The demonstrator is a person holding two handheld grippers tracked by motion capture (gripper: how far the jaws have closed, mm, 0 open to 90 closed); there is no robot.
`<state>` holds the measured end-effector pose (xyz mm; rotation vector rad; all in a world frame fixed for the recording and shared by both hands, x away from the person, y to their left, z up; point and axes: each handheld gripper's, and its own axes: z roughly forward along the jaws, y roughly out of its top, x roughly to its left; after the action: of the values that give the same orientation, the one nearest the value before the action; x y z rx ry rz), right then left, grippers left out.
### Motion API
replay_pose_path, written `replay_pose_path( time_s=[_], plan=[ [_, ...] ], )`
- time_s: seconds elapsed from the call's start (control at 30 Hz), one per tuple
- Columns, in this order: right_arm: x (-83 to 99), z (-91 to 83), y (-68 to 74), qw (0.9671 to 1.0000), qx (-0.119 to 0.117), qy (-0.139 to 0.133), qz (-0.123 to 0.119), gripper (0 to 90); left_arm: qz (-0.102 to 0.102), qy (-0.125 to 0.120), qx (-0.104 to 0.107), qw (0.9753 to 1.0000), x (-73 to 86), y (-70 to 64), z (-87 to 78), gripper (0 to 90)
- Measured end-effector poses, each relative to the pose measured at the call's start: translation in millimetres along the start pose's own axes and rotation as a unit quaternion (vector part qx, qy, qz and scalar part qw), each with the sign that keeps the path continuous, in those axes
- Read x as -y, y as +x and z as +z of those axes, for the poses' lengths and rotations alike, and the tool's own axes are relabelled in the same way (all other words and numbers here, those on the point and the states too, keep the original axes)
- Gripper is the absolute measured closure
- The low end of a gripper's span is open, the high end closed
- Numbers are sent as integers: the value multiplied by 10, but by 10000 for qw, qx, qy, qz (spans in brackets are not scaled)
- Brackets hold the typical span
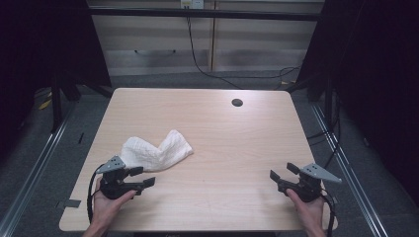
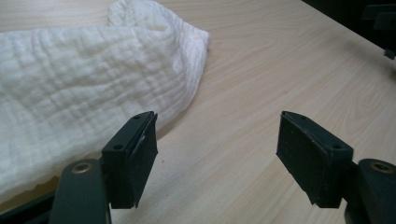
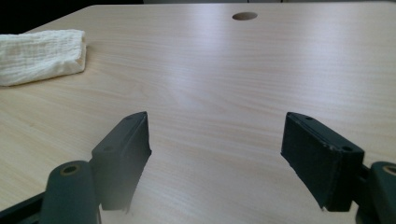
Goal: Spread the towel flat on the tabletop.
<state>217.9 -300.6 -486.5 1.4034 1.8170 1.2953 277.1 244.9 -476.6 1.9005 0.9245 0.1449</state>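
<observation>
A crumpled white cloth (image 1: 155, 150) lies on the left half of the wooden table (image 1: 237, 143). My left gripper (image 1: 142, 177) is held just in front of the cloth's near edge, jaws wide apart and empty. In the left gripper view the cloth (image 2: 84, 70) spreads beyond the left jaw, close to it. My right gripper (image 1: 284, 171) hovers near the table's front right corner, open, nothing between its jaws. From the right gripper view the cloth (image 3: 39, 56) sits far off at the upper left.
A round cable hole (image 1: 237, 102) is set in the table's far right part, also seen as the hole (image 3: 244, 16) ahead of the right gripper. Dark frames and rails flank the table. Cables run along the floor behind.
</observation>
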Motion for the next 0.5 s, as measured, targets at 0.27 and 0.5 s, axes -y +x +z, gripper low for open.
replay_pose_path(
  time_s=[0.27, 0.5],
  plan=[
    [-8, 30, -21, 9992, -300, 278, 45, 270, -6, 123, -10, 9999, 7, 12, 12, 346],
    [-26, 87, 48, 9982, -396, 452, -90, 281, -43, 78, -21, 10000, -18, 37, -68, 362]
  ],
)
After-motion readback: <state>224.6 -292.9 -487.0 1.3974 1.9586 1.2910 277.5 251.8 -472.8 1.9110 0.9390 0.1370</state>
